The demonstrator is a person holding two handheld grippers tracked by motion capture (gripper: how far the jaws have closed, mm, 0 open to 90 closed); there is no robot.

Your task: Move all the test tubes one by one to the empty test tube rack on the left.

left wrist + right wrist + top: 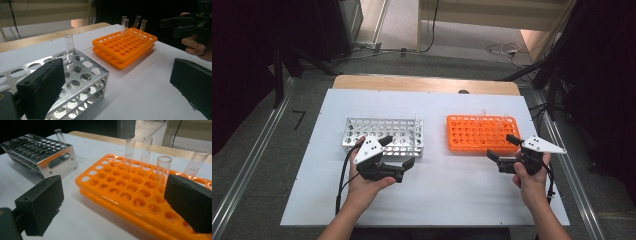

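no readable text, labels or numbers

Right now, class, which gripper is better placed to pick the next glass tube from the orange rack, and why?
Right. The right gripper hangs open at the orange rack, its jaws nearly flanking a glass tube. The left gripper, also open, sits by the metal rack, farther off.

An orange test-tube rack [482, 133] and a silver metal rack [384, 135] (both dotted with round holes) sit on a white board [437, 195]; the clear glass tubes [146, 148] are colourless, the jaws black.
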